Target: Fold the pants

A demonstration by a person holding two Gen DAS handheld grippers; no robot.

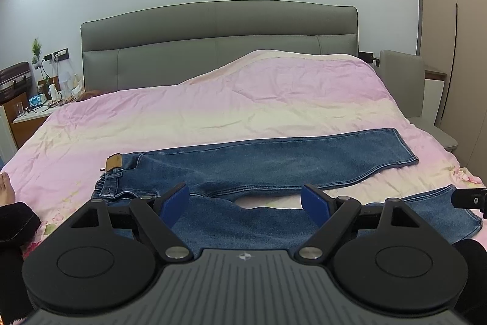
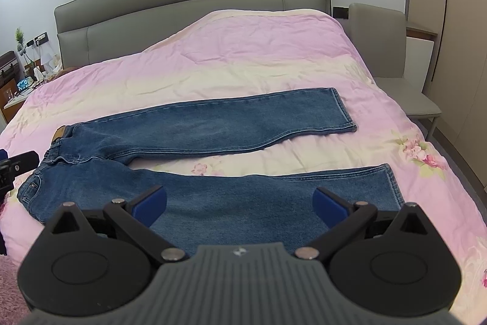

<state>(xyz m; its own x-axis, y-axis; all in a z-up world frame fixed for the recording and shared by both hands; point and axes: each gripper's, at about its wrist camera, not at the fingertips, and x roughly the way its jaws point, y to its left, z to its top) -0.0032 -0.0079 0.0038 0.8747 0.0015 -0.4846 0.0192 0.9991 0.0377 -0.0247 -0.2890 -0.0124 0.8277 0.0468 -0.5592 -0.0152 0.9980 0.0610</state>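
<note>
Wide bed w/ crumpled pink-and-cream floral quilt (image 2: 243,57) fills both views; grey padded headboard (image 1: 219,29) at far end, pale wall behind. Grey upholstered chair (image 2: 392,51) just beside bed's right edge. Cluttered wooden nightstand (image 1: 33,108) at left of headboard, items on it too small to ID. Blue denim pants (image 2: 194,127) lie flat on quilt's near half, unfolded, waistband w/ tan leather patch (image 1: 113,163) to the left, both legs running to the right and splayed apart so a wedge of quilt shows betw. them; far leg's hem sits further up the bed, near leg's hem near the right edge. Left gripper (image 1: 245,201), black linkage w/ blue pads, hovers low over crotch/upper near-leg area, pointed fwd toward headboard, roughly level; fingers spread wide, nothing betw. them, pads (image 1: 175,203) above denim, contact cannot be told. Right gripper (image 2: 240,203), same build, hangs over mid-length of near leg, also aimed fwd and slightly down; fingers spread wide, pads (image 2: 152,204) clear of each other, gripping nothing. Each unit shows at the edge of the other's view: right gripper's black tip at far right in left wrist view, near the lower hem; left gripper at far left in right wrist view, just beside waistband. Bare foot (image 1: 6,189) at left margin on quilt.
</note>
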